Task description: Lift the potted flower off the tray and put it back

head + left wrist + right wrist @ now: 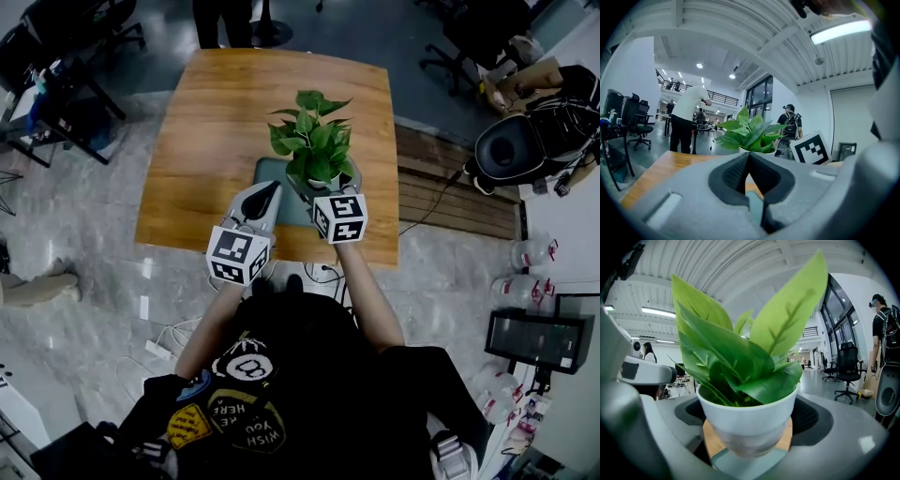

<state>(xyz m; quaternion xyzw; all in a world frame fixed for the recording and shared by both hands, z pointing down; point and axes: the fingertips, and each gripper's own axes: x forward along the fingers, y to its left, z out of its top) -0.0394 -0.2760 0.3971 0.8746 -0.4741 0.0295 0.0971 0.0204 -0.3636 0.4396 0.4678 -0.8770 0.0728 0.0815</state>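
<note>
**Position:** the potted flower point(314, 150) is at the tray point(267, 172) on the counter point(216, 112). Its white pot is clamped between the jaws of the right hand-held gripper point(325, 190).

**Left hand-held gripper point(267, 195):** closed on nothing, at the tray's near edge.

**Lift-off:** cannot be confirmed.

**Recommendation:** a straight vertical lift — pot upright, grip firm below the rim — with the leaves left untouched.

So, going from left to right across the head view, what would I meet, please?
Left gripper → plant, held by the right gripper → black chair.
</note>
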